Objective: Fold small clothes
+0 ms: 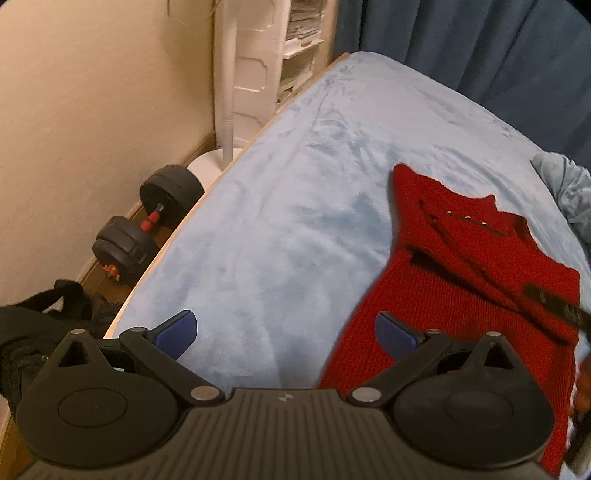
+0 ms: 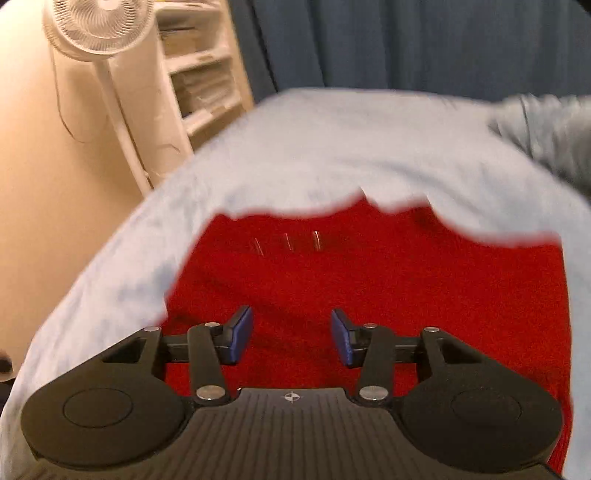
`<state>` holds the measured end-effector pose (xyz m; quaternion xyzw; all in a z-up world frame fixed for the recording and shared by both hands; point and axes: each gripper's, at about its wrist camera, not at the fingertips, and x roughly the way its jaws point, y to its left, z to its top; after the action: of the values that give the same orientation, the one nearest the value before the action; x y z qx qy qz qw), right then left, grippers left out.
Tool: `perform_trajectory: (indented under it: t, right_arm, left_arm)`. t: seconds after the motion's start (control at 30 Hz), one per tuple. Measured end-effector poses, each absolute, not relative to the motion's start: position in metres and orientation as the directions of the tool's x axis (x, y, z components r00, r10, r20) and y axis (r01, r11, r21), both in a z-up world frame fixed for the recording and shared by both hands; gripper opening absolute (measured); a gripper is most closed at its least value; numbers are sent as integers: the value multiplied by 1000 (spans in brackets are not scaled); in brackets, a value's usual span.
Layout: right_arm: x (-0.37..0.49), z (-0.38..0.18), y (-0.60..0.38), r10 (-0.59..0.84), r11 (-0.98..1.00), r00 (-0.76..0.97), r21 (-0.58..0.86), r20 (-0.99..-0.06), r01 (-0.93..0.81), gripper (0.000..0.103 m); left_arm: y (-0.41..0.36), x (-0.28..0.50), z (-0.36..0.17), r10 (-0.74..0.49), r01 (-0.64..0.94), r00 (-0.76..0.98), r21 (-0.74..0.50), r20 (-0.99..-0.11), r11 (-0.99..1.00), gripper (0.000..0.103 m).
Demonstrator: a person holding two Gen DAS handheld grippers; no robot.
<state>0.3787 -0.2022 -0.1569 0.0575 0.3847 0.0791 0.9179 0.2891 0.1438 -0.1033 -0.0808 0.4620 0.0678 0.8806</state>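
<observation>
A small red knitted garment (image 1: 461, 280) with a row of small metal buttons lies on the light blue blanket (image 1: 295, 206) of a bed. My left gripper (image 1: 286, 338) hangs open above the blanket, its right blue pad over the garment's left edge and nothing between the pads. In the right wrist view the same red garment (image 2: 369, 280) fills the middle, blurred by motion. My right gripper (image 2: 291, 338) is open above it, with only red knit seen between its blue pads (image 2: 242, 332) and no grip on it.
A white standing fan (image 2: 99, 33) and white shelves (image 1: 295, 40) stand past the bed's far left corner. A black dumbbell (image 1: 147, 229) and a black bag (image 1: 33, 332) lie on the floor left of the bed. Dark blue curtains (image 2: 406, 40) hang behind. A grey cloth (image 2: 546, 133) lies at the right.
</observation>
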Motion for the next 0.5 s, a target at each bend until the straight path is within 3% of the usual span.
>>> perform_trajectory:
  t: [0.27,0.5]
  right_arm:
    - [304,-132,-334,-50,979,737,112,-674,168,48]
    - [205,-87,-332,-77,990,747,38,-661,136,49]
  left_arm:
    - [99,288,-120,17,-99,558,-46,-829,994,103]
    - [66,237,-86,-9,0,578,-11,-816,1000,103]
